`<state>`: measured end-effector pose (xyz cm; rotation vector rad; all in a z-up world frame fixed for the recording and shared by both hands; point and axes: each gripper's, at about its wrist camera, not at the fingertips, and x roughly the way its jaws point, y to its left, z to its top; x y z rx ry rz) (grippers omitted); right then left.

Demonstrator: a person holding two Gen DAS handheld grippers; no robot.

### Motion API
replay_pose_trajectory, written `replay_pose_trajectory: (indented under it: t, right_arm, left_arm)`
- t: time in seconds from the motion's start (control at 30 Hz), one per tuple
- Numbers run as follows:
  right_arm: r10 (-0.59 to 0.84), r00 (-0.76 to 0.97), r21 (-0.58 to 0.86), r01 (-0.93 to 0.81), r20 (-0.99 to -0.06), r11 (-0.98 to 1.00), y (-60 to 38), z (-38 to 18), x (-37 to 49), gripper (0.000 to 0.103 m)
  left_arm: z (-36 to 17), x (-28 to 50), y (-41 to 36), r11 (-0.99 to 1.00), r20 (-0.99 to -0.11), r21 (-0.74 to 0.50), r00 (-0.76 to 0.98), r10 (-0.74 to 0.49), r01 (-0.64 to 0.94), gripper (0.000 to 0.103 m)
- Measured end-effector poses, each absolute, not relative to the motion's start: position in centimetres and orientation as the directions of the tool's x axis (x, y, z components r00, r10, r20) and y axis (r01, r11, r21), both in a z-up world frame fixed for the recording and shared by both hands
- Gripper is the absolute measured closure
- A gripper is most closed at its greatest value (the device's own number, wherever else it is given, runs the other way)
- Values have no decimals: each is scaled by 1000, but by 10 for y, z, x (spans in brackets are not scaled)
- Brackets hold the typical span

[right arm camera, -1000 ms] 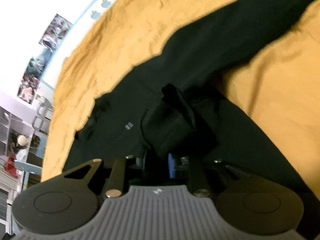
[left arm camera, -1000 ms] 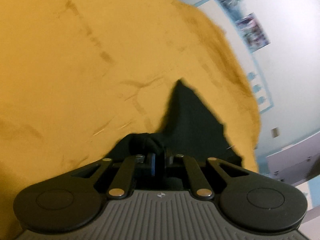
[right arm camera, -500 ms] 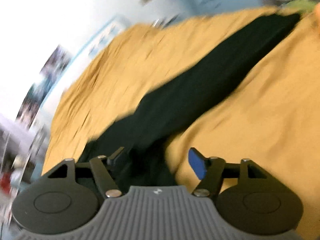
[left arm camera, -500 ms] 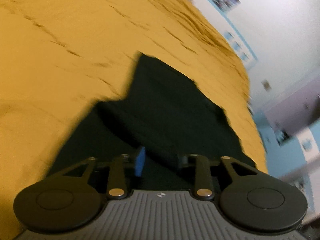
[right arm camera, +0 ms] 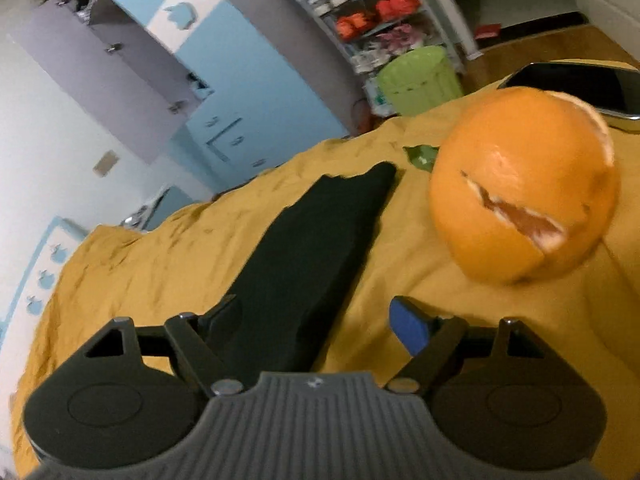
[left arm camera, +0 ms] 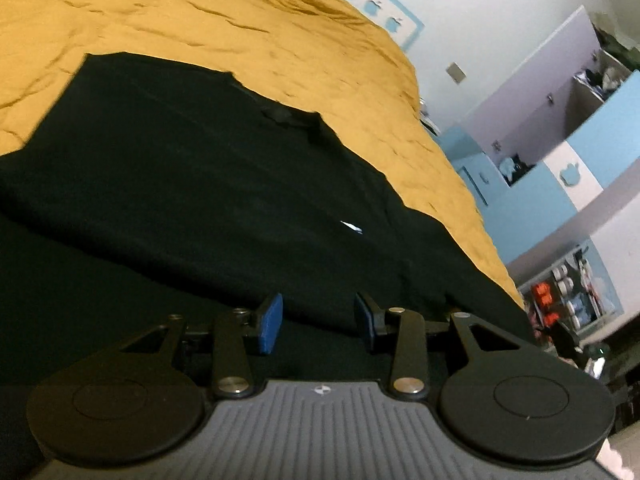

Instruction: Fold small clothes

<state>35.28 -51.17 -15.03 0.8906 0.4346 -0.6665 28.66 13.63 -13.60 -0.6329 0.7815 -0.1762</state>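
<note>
Both the left gripper [left arm camera: 318,322] and right gripper [right arm camera: 316,320] hover with fingers apart and empty over the black garment [left arm camera: 192,184] spread on the mustard bedspread [left arm camera: 224,12], between folds I'd say; next, pinch the sleeve [right arm camera: 320,236] stretching toward the orange [right arm camera: 524,184].

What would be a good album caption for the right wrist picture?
Open right gripper above a mustard-yellow bedspread, a black garment sleeve between its fingers, a split orange fruit nearby.

At your two o'clock a split-peel orange [right arm camera: 524,184] on the mustard bedspread [right arm camera: 168,264], dark phone [right arm camera: 580,84] behind it, green bin [right arm camera: 420,80] at twelve, blue cabinets [left arm camera: 532,200].
</note>
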Motion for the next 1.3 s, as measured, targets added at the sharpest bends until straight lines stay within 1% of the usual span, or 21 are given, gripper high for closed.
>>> replay_pose_trajectory:
  t: [0.1, 0.17, 0.37, 0.4, 0.43, 0.47, 0.5, 0.53, 0.63, 0.7, 0.77, 0.83, 0.93, 1.07, 1.17, 1.3]
  right_arm:
    - [-402, 693, 539, 719, -599, 438, -520, -155, 370, 23]
    - [-438, 680, 520, 733, -588, 439, -528, -160, 374, 20]
    - [-522, 635, 500, 772, -570, 394, -541, -171, 397, 20]
    - [-528, 629, 494, 776, -571, 392, -541, -172, 398, 30]
    - [-536, 626, 489, 779, -566, 392, -540, -171, 400, 43]
    - [-536, 630, 484, 776, -562, 404, -537, -171, 398, 67]
    - [-530, 630, 475, 776, -567, 414, -536, -171, 400, 83]
    - [-522, 635, 473, 772, -569, 424, -535, -171, 400, 89]
    - [-529, 651, 457, 759, -545, 463, -528, -161, 396, 96]
    - [-549, 682, 441, 732, -483, 520, -513, -144, 391, 97]
    - [-532, 741, 406, 671, -411, 621, -491, -121, 387, 97]
    - [-464, 806, 401, 587, -366, 703, -466, -95, 385, 98]
    - [-337, 890, 439, 446, -307, 780, -422, -58, 379, 98]
    - [-118, 971, 478, 205, -207, 854, -335, -12, 367, 97]
    - [77, 985, 479, 6, -153, 878, -255, 9, 357, 97]
    - [351, 924, 508, -232, -150, 829, -141, 10, 340, 97]
  left_arm:
    - [-139, 294, 129, 809, -621, -583, 683, -385, -73, 59]
    - [-143, 296, 126, 815, -638, -574, 665, -388, -75, 59]
    - [-148, 289, 128, 817, -656, -570, 646, -390, -85, 58]
    - [-148, 289, 127, 819, -660, -567, 642, -391, -84, 57]
    - [-149, 289, 127, 821, -664, -564, 637, -391, -83, 56]
    - [-148, 290, 125, 823, -666, -562, 634, -393, -81, 56]
    - [-149, 290, 124, 823, -668, -562, 629, -397, -79, 56]
    - [-150, 290, 124, 822, -670, -564, 624, -402, -77, 56]
    - [-148, 286, 124, 815, -662, -576, 625, -413, -70, 56]
    - [-144, 281, 128, 810, -649, -582, 641, -409, -73, 56]
    - [-139, 275, 136, 799, -630, -596, 661, -408, -76, 54]
    - [-136, 269, 144, 788, -612, -610, 680, -404, -81, 52]
    - [-134, 259, 156, 771, -597, -630, 694, -402, -95, 52]
    - [-134, 244, 175, 742, -581, -660, 708, -402, -119, 51]
    - [-135, 232, 192, 714, -565, -686, 722, -398, -143, 51]
    - [-140, 216, 214, 670, -542, -722, 744, -392, -174, 51]
